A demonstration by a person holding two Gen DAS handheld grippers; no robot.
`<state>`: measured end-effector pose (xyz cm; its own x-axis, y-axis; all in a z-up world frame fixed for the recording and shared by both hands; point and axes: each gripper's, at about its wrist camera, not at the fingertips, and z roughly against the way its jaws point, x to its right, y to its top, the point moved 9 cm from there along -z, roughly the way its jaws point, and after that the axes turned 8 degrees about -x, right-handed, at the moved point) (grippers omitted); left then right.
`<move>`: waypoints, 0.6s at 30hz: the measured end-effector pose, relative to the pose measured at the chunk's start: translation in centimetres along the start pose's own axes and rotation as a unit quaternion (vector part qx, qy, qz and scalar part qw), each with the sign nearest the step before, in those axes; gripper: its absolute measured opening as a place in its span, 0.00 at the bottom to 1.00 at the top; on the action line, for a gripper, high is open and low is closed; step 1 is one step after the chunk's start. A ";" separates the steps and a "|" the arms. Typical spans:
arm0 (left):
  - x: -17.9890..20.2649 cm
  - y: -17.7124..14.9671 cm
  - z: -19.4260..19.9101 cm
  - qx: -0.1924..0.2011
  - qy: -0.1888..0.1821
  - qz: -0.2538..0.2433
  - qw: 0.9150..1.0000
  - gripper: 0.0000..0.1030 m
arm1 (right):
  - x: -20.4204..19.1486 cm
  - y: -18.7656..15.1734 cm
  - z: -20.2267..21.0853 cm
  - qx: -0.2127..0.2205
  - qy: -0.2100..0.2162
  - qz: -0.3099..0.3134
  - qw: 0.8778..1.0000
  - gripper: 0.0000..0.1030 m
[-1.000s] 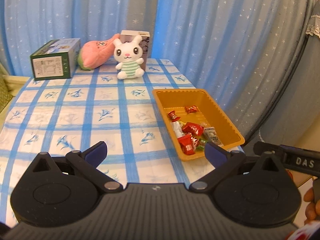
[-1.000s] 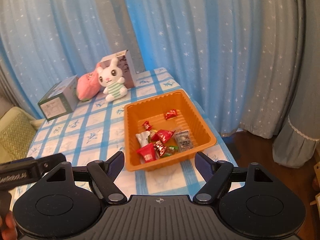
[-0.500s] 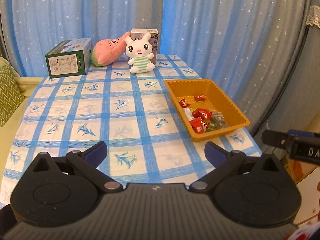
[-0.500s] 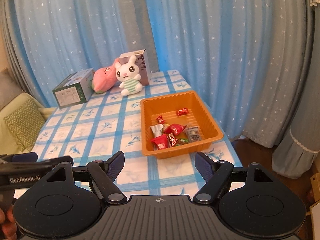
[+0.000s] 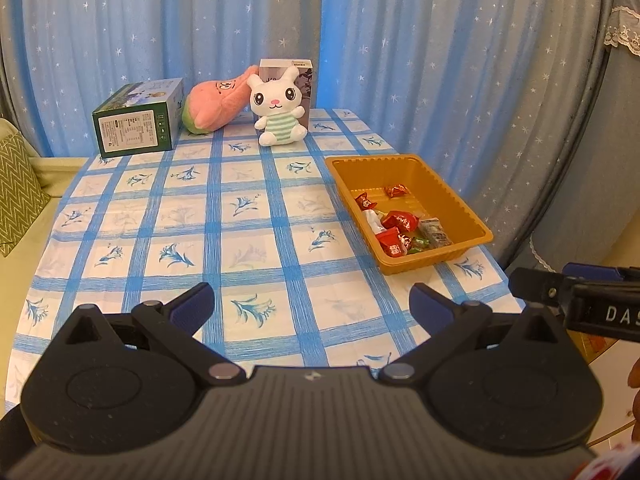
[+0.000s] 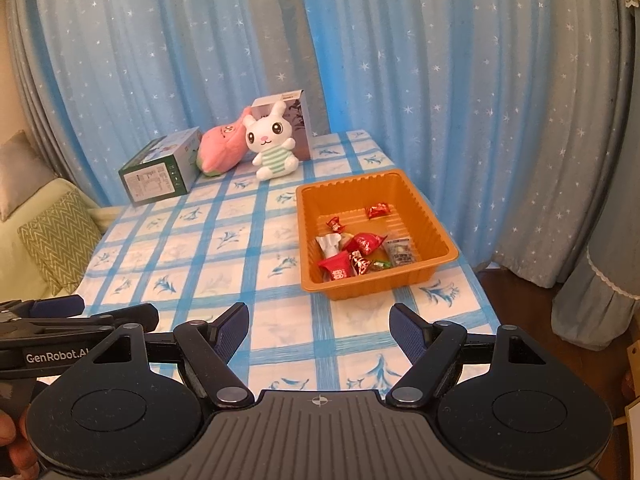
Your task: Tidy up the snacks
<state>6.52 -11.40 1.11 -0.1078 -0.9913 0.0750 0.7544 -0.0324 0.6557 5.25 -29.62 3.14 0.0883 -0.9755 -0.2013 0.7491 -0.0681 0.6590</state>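
An orange tray (image 5: 452, 196) (image 6: 436, 224) sits on the right side of the blue-checked table (image 5: 240, 220) (image 6: 208, 256). Several wrapped snacks (image 5: 400, 222) (image 6: 362, 244), mostly red, lie in its near half. My left gripper (image 5: 312, 306) is open and empty above the table's near edge, left of the tray. My right gripper (image 6: 319, 326) is open and empty above the near edge, in front of the tray. Each gripper shows at the edge of the other's view.
At the far end stand a green box (image 5: 140, 124) (image 6: 160, 172), a pink plush (image 5: 216, 106) (image 6: 222, 152), a white bunny plush (image 5: 278, 110) (image 6: 270, 146) and a small carton (image 5: 304, 80) (image 6: 298, 120). Blue starred curtains (image 5: 400, 40) hang behind. A sofa with cushions (image 6: 56, 240) is at the left.
Both grippers have drawn back and up from the table, so the tray and the far objects look smaller and farther. Both stay open and empty.
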 end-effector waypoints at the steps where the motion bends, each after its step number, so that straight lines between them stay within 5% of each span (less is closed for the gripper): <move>1: 0.1 0.0 0.0 -0.001 0.000 0.000 1.000 1.00 | 0.0 0.0 0.0 0.000 0.000 0.000 1.000 0.75; 18: 0.3 -0.1 -0.2 -0.004 -0.004 -0.001 1.000 1.00 | -0.1 -0.1 -0.1 -0.003 0.000 -0.002 1.000 0.75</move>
<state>6.59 -11.69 0.89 -0.1147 -0.9902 0.0791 0.7586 -0.0359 0.6505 5.23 -29.53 3.02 0.0854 -0.9754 -0.2034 0.7531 -0.0705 0.6542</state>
